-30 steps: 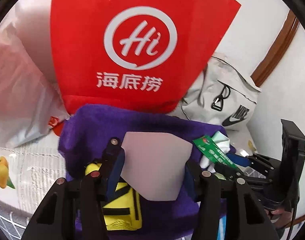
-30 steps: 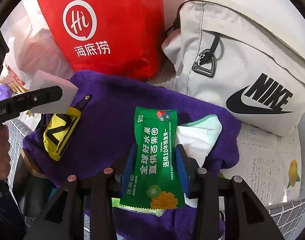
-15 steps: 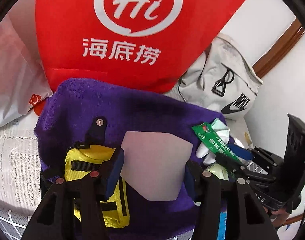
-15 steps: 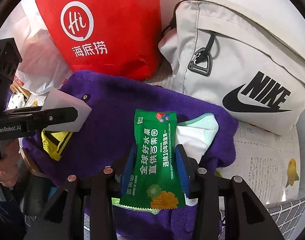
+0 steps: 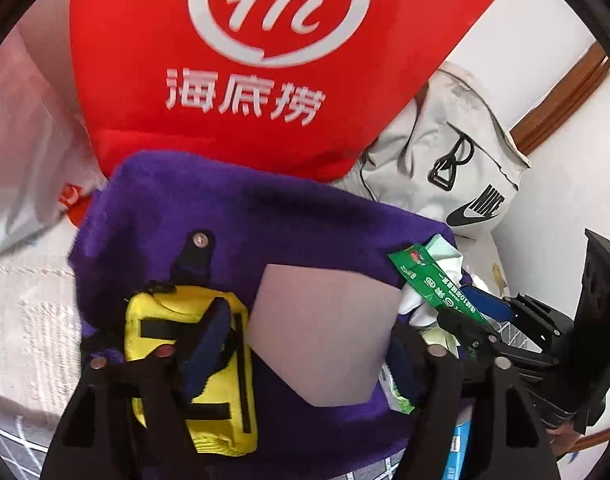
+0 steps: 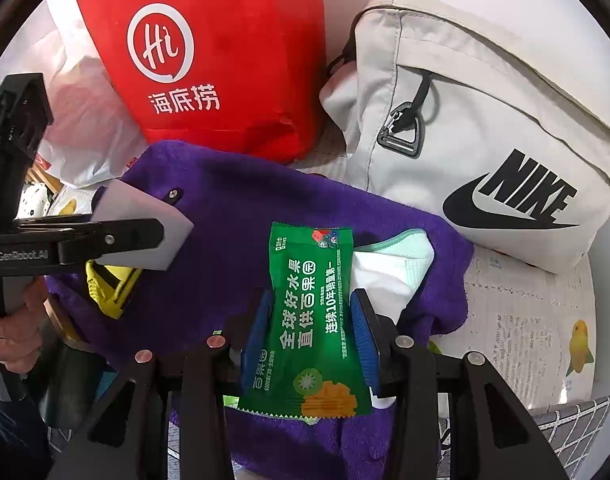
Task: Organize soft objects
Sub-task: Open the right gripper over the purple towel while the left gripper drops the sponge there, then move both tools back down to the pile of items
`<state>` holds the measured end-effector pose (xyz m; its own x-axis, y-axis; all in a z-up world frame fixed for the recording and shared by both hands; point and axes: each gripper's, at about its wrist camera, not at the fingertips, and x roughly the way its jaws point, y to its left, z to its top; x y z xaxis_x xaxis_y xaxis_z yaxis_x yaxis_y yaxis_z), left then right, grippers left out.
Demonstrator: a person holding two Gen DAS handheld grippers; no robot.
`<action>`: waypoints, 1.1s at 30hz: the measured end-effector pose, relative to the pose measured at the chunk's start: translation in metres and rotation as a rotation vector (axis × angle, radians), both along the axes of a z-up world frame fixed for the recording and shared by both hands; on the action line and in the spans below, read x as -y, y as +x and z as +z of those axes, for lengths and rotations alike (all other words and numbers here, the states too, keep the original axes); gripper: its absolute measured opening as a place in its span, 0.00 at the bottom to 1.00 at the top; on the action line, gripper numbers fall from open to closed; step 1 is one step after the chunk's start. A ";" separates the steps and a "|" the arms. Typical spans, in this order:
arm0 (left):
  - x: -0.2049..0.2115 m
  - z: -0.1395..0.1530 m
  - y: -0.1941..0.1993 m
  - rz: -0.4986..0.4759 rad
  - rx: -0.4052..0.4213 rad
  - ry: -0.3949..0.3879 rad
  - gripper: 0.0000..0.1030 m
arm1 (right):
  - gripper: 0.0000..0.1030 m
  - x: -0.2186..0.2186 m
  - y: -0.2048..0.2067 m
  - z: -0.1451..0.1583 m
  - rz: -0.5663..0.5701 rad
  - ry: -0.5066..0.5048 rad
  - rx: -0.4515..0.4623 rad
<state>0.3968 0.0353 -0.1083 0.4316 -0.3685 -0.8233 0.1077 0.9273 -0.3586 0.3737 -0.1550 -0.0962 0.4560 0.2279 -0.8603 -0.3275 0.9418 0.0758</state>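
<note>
The right gripper (image 6: 311,332) clamps the green packet (image 6: 311,308) over the purple towel (image 6: 233,216), ready to sort. At 9 o'clock, left gripper (image 5: 301,344) jaws are opening, nothing pinched.

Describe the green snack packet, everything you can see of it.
The green snack packet is a glossy plastic sachet with white Chinese print, kiwi and orange pictures at its crimped lower end. It looks sealed and lies lengthwise between the right gripper fingers, whose blue pads press its sides. Under it lie a white cloth with a mint edge and the purple towel.
</note>
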 end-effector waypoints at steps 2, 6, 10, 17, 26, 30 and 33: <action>-0.003 0.005 -0.002 0.004 0.013 0.008 0.74 | 0.41 0.000 0.000 0.000 0.001 -0.001 -0.001; -0.011 0.014 -0.004 0.021 0.016 0.050 0.75 | 0.41 -0.004 -0.002 0.003 0.013 -0.009 0.005; -0.017 0.025 -0.010 0.022 0.027 0.070 0.75 | 0.41 -0.009 -0.007 0.011 0.027 -0.015 0.022; -0.028 0.051 -0.033 0.060 0.070 0.126 0.75 | 0.41 -0.008 -0.031 0.035 0.037 -0.012 0.061; -0.018 0.068 -0.093 0.009 0.091 0.179 0.75 | 0.42 0.000 -0.092 0.048 0.025 0.006 0.064; -0.014 0.072 -0.128 0.000 0.103 0.185 0.75 | 0.42 -0.005 -0.124 0.045 0.037 0.020 0.053; -0.014 0.071 -0.156 -0.002 0.102 0.185 0.75 | 0.42 -0.008 -0.152 0.045 0.049 0.038 0.051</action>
<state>0.2409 0.0492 -0.0373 0.5157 -0.2160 -0.8291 0.1366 0.9760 -0.1693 0.2220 -0.1468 -0.0513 0.4862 0.2833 -0.8266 -0.3773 0.9213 0.0938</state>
